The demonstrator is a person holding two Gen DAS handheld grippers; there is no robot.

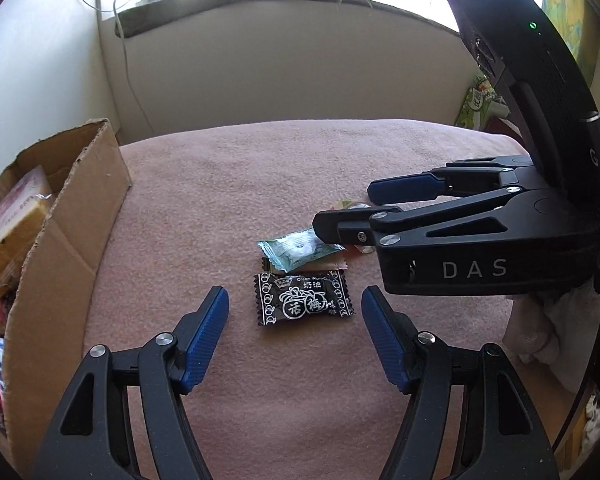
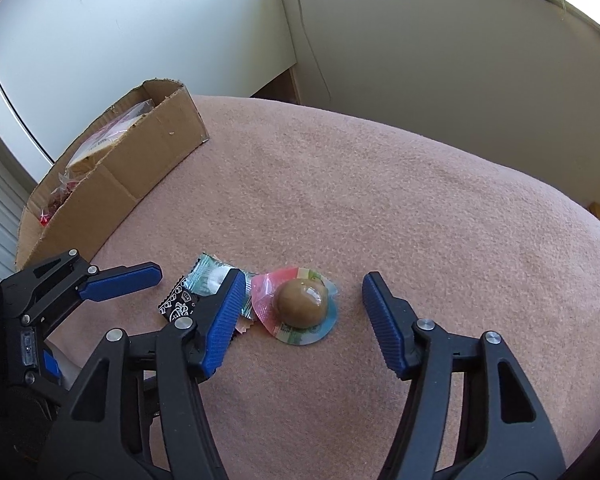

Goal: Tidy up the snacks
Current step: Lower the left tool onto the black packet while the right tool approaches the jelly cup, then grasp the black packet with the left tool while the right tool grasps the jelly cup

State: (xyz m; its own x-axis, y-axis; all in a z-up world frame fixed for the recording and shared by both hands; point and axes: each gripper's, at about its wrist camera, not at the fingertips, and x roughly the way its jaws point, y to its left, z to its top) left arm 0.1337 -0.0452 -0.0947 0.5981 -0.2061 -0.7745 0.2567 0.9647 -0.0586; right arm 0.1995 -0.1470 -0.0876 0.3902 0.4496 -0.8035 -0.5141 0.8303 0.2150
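Note:
A black plum-candy packet (image 1: 304, 298) lies flat on the pink blanket, between the spread fingers of my left gripper (image 1: 294, 292), which is open and touches nothing. Just beyond it a teal wrapper (image 1: 296, 252) rests on an orange-edged one. A brown jelly cup (image 2: 302, 304) with a colourful film rim sits between the fingers of my right gripper (image 2: 304, 278). That gripper is open, with gaps on both sides of the cup. Its left finger (image 2: 224, 320) hangs over the teal wrapper (image 2: 210, 276). In the left wrist view the right gripper (image 1: 344, 206) hides most of the cup.
An open cardboard box (image 1: 72, 220) with several packaged snacks stands at the blanket's left edge, also seen as the box (image 2: 140, 168) in the right wrist view. A cable runs down the wall behind. A white cloth (image 1: 540, 328) lies at the right edge.

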